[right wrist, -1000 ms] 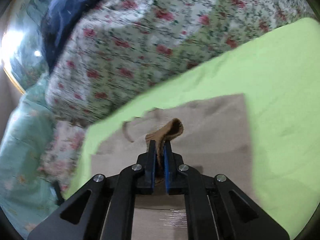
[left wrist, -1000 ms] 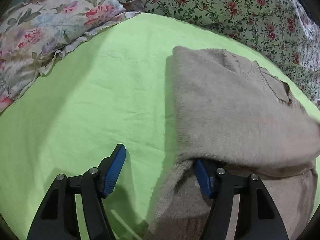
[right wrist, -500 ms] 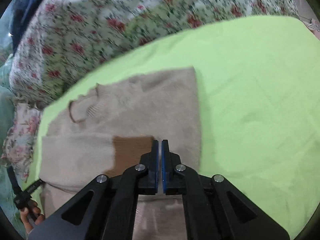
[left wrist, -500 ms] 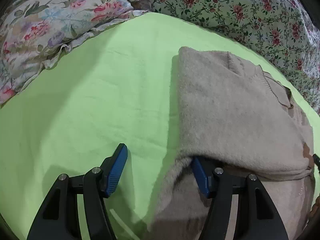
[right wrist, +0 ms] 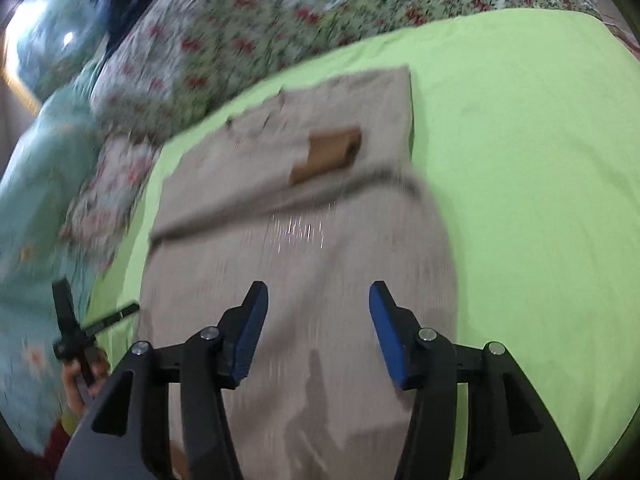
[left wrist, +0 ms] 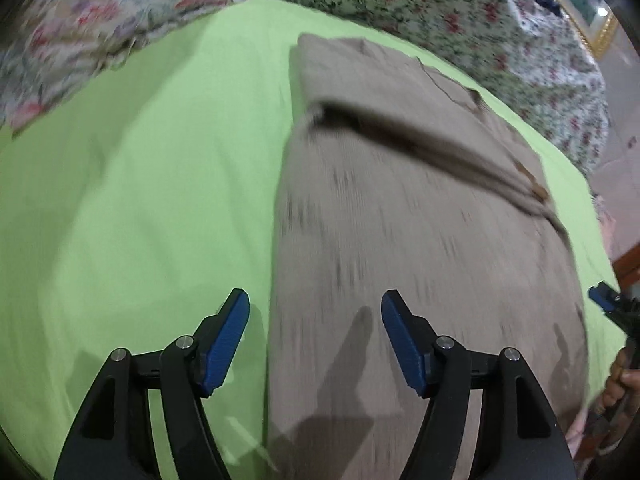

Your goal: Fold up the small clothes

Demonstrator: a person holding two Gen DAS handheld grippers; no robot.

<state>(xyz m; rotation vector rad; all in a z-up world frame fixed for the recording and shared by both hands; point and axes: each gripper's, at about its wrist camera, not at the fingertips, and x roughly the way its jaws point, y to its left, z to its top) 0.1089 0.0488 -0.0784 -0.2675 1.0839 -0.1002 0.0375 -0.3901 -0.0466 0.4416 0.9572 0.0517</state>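
Above the beige sweater (left wrist: 420,240) on the green sheet (left wrist: 140,180), left gripper (left wrist: 314,338) and right gripper (right wrist: 316,330) both gape empty; sleeves look folded, so next grasp the hem.

Sweater (left wrist: 420,240) lies on sheet (left wrist: 140,200), quilt (left wrist: 440,8) behind.

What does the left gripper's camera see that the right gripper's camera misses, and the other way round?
Only the left wrist view shows the pale floral pillow at the sheet's far left corner. Only the right wrist view shows the brown cuff lying on the folded sleeve, and the teal bedding. Both show the beige sweater on the green sheet, the rose-print blanket, and both grippers open: the left gripper and the right gripper.
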